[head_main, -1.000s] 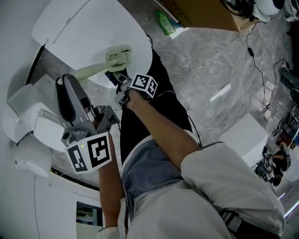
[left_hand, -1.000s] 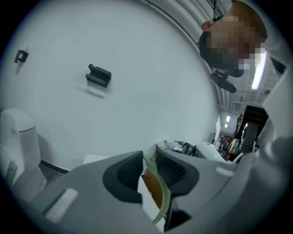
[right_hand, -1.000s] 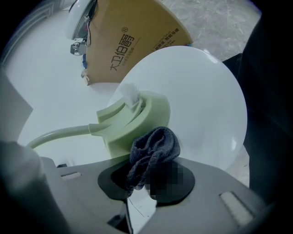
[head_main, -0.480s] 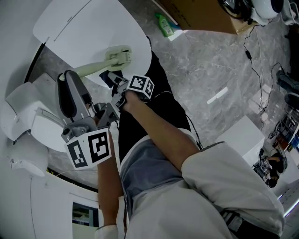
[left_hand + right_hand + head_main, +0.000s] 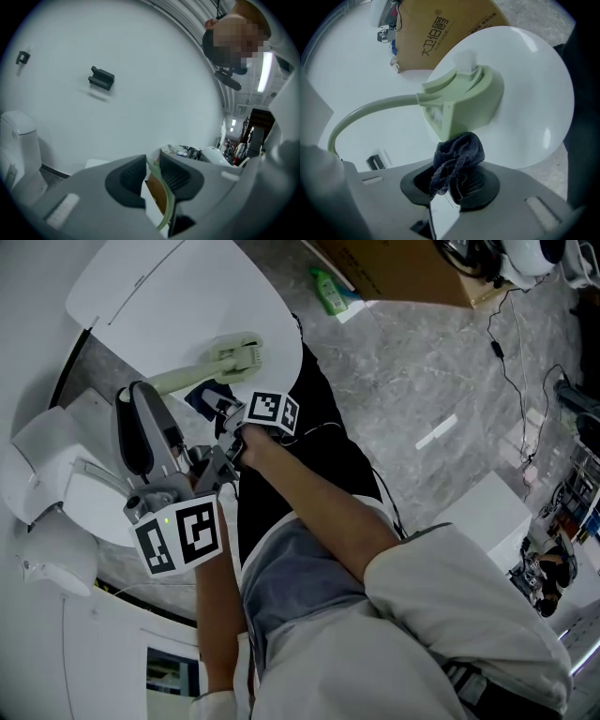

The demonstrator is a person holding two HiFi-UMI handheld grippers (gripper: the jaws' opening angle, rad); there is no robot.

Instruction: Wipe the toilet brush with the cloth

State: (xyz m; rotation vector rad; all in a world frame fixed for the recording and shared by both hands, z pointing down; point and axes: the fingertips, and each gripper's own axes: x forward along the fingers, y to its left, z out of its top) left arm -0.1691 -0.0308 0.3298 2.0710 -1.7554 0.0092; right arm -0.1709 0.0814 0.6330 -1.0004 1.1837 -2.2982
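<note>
The pale green toilet brush (image 5: 236, 352) lies with its head over the white toilet lid (image 5: 178, 296); its curved handle (image 5: 178, 381) runs down-left. My left gripper (image 5: 141, 404) is shut on the handle's end, which shows as a thin green strip (image 5: 165, 201) between the jaw pads. My right gripper (image 5: 217, 407) is shut on a bunched dark blue cloth (image 5: 206, 395), just below the handle. In the right gripper view the cloth (image 5: 457, 157) sticks up from the right gripper (image 5: 454, 180) and touches the underside of the brush head (image 5: 461, 101).
White toilet parts (image 5: 47, 474) stand at the left. On the grey marble floor are a green bottle (image 5: 330, 287), a cardboard box (image 5: 403, 268), cables (image 5: 511, 343) and a white box (image 5: 487, 512). My own legs fill the lower middle.
My right gripper has moved left with the cloth, from near the brush head along the handle toward the left gripper. The left gripper and brush have barely shifted.
</note>
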